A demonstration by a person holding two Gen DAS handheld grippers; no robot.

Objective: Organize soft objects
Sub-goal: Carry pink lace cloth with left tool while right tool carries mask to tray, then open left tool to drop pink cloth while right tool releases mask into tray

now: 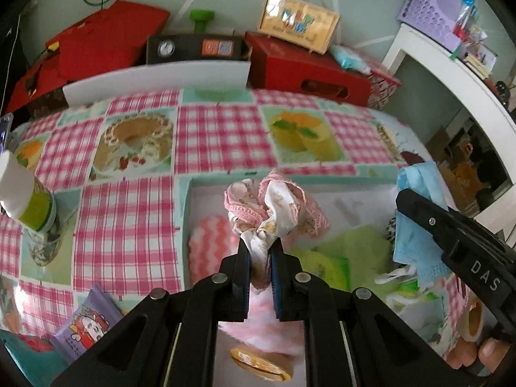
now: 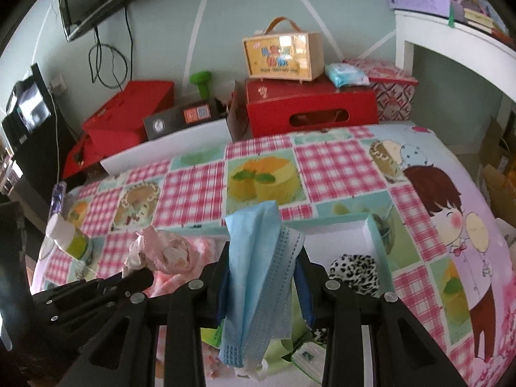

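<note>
Over white box (image 1: 193, 200): crumpled pink-lace cloth (image 1: 274, 206); folded blue masks (image 2: 258, 277).

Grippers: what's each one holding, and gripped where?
Left gripper pinches the pink-trimmed cloth by its bunched lower end. Right gripper clamps the blue face masks around their middle, ends hanging below.

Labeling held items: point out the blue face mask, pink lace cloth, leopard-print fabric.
blue face mask (image 2: 258, 258), right wrist view, pleated middle.
pink lace cloth (image 1: 274, 206), left wrist view, bunched top.
leopard-print fabric (image 2: 354, 272), right wrist view, spotted centre.
</note>
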